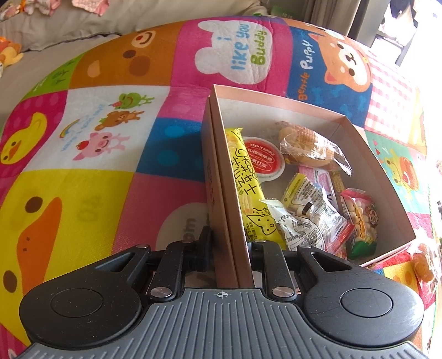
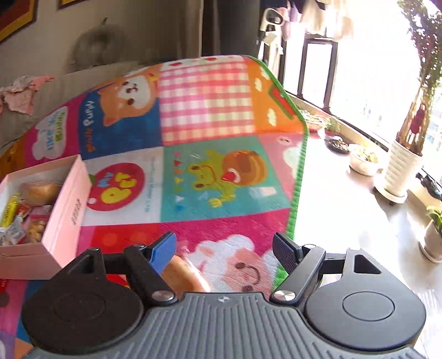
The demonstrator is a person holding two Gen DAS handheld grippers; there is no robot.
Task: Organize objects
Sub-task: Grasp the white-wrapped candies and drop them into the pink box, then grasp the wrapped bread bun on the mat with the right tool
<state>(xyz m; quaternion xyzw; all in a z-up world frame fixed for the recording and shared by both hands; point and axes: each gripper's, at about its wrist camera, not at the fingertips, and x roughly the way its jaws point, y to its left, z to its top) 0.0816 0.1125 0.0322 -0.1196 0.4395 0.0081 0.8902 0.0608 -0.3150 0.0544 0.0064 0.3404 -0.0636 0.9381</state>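
A pink cardboard box [image 1: 367,154] holding several wrapped snacks sits on a colourful cartoon play mat [image 1: 91,176]. Inside are a long yellow cheese stick pack [image 1: 248,190], a red-lidded cup [image 1: 262,161] and a wrapped pastry [image 1: 309,146]. My left gripper [image 1: 230,243] is shut on the box's left wall. The box also shows at the left of the right wrist view [image 2: 69,204]. My right gripper [image 2: 225,248] is open above the mat; a bun-like snack [image 2: 182,273] lies just below its left finger [image 2: 164,252].
Another wrapped snack [image 1: 422,265] lies on the mat beside the box's near right corner. The mat's green edge [image 2: 299,171] borders a bright floor with potted plants [image 2: 400,165] and bowls by the window. A grey sofa [image 1: 69,24] stands beyond the mat.
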